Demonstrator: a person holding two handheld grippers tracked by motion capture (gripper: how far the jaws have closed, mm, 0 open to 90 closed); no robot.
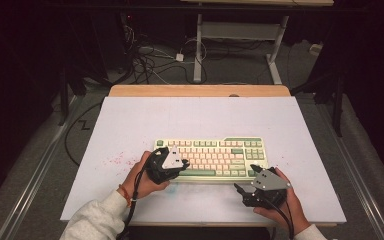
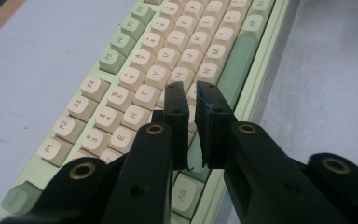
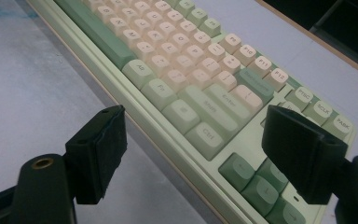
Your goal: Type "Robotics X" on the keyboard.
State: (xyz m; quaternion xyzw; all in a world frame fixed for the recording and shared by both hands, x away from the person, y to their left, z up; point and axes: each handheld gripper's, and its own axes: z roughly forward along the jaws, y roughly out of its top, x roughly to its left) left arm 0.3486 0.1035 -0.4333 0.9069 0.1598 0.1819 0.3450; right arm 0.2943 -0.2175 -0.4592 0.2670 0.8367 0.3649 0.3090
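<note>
Mechanical keyboard (image 1: 211, 156): pale-green rectangular plastic case, cream and green sculpted keycaps, on pale matte desk (image 1: 130, 120). Left hand-held gripper (image 2: 191, 95) nearly clenched, nothing grasped; right hand-held gripper (image 3: 193, 154) released.

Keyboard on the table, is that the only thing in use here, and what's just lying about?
In use:
pale green keyboard with cream keys
left gripper, jaws nearly shut over the keys
right gripper, open beside it

Lying about:
tangled cables on the floor
white desk frame
</note>
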